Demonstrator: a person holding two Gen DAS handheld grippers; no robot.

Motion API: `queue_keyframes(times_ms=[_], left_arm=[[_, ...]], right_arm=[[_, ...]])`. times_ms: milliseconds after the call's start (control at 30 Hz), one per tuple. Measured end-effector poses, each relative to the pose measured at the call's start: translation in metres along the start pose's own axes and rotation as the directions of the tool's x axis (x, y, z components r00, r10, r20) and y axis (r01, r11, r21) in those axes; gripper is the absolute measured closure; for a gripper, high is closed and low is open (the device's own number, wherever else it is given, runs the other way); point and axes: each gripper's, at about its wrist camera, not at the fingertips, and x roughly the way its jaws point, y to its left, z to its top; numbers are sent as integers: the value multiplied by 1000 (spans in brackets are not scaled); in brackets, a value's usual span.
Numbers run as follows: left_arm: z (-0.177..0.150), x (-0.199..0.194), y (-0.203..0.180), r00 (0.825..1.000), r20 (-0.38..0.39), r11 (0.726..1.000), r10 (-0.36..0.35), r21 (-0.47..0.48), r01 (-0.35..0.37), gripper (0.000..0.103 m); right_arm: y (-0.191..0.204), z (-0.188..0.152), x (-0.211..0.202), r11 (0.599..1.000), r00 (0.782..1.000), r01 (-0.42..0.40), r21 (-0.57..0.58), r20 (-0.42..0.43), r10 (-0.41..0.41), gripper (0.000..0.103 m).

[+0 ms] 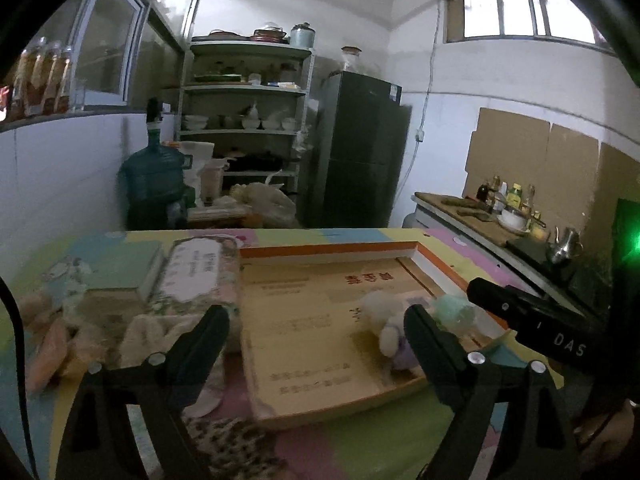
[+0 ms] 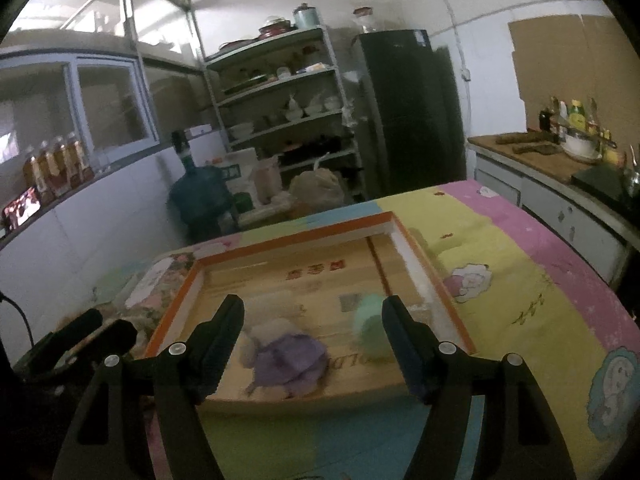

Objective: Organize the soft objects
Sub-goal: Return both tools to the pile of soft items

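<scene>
Both claws, left claw (image 1: 316, 326) and right claw (image 2: 312, 318), gape empty. The shallow cardboard box (image 2: 320, 276) holds two blurred plush toys: white-and-purple plush (image 2: 288, 360) at 7 o'clock, mint plush (image 2: 368, 322) at 4, partly hidden.

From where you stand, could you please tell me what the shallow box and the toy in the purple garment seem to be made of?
The shallow box: apparently cardboard, matte tan floor with printed characters, white inner walls, orange rim; a flap seam shows. The toy: seemingly plush, with pale fuzzy pile; its purple garment looks like soft matte cloth. Blur leaves the finer texture uncertain.
</scene>
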Motion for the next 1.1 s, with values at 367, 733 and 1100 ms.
queue_keyframes(times_ms=[367, 733, 1100], left_arm=[[-14, -50, 70, 988, 17, 988, 150, -36, -150, 22], [-36, -85, 119, 983, 18, 982, 185, -38, -184, 22], [-61, -70, 132, 988, -82, 977, -131, 158, 143, 22]], right_arm=[[76, -21, -4, 989, 994, -107, -103, -24, 106, 30], [120, -34, 2, 972, 985, -169, -162, -69, 160, 29], [144, -48, 9, 957, 974, -215, -193, -116, 195, 29]])
